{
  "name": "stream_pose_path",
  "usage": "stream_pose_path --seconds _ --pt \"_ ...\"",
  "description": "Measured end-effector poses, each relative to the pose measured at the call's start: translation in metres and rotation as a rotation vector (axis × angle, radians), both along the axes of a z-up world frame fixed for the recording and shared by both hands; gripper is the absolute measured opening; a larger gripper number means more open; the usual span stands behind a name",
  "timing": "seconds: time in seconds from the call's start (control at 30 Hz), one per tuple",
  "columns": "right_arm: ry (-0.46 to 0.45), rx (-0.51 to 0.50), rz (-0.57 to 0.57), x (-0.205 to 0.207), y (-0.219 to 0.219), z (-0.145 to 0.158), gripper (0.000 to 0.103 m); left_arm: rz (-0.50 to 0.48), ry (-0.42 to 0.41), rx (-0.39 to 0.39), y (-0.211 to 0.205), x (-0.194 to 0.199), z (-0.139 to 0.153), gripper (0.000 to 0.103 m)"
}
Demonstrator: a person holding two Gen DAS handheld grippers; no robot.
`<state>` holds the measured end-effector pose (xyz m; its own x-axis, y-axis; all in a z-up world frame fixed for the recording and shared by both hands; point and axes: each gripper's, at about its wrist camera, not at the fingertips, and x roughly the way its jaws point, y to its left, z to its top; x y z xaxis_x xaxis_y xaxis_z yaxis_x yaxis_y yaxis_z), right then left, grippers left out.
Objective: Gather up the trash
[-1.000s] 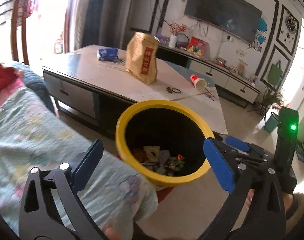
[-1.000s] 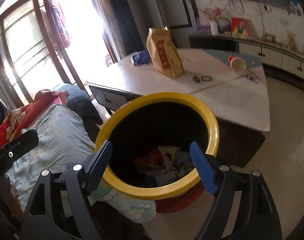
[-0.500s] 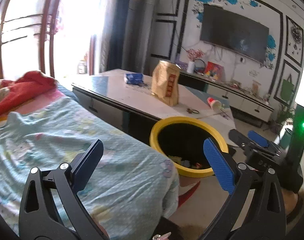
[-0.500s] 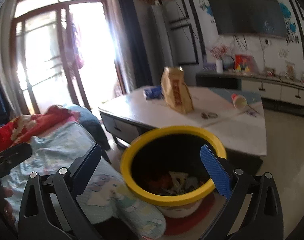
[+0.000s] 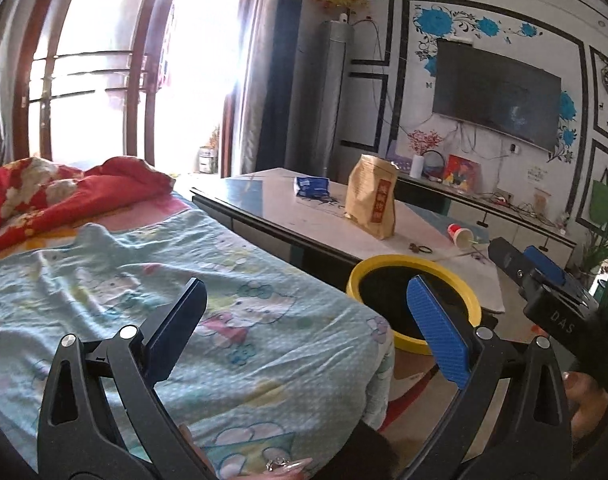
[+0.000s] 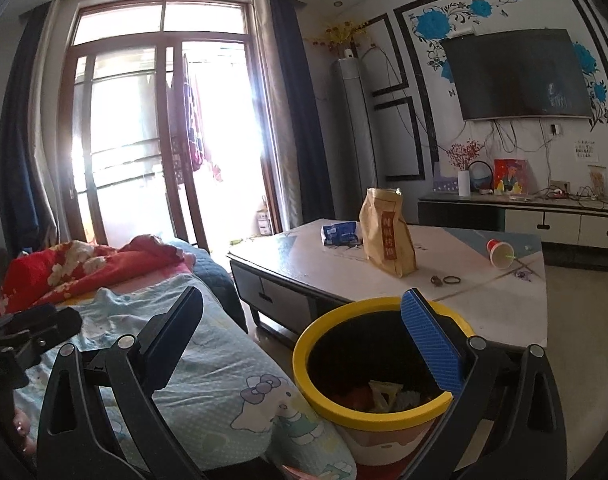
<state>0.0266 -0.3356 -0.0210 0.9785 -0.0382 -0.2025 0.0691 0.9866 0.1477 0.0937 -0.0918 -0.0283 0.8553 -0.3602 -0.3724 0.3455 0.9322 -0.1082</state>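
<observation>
Hovering above the light blue cartoon-print bedsheet, the left gripper has its two fingers wide apart and holds nothing. The right gripper is also spread apart and empty, raised over the yellow-rimmed round trash bin. This bin stands on the floor between the bed edge and the near edge of the white low table, and crumpled wrappers lie at its bottom. On the table, a tall brown paper bag with a red label stands upright near the middle. A blue plastic packet lies just behind it, toward the far edge. A red paper cup lies on its side near the right edge, well apart from the bag. A small dark ring rests between the bag and the near edge. A red flowered blanket is bunched at the far end of the bed.
</observation>
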Motion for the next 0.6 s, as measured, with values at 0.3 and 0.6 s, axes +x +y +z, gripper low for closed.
stream_pose_path --seconds 0.3,0.6 --pt "0.004 -0.036 0.018 -0.002 0.014 0.0 0.097 0.024 -0.006 -0.012 0.008 -0.006 0.002 0.092" --pt "0.005 -0.05 0.026 -0.002 0.02 -0.001 0.097 0.029 -0.012 -0.012 0.009 -0.009 0.002 0.092"
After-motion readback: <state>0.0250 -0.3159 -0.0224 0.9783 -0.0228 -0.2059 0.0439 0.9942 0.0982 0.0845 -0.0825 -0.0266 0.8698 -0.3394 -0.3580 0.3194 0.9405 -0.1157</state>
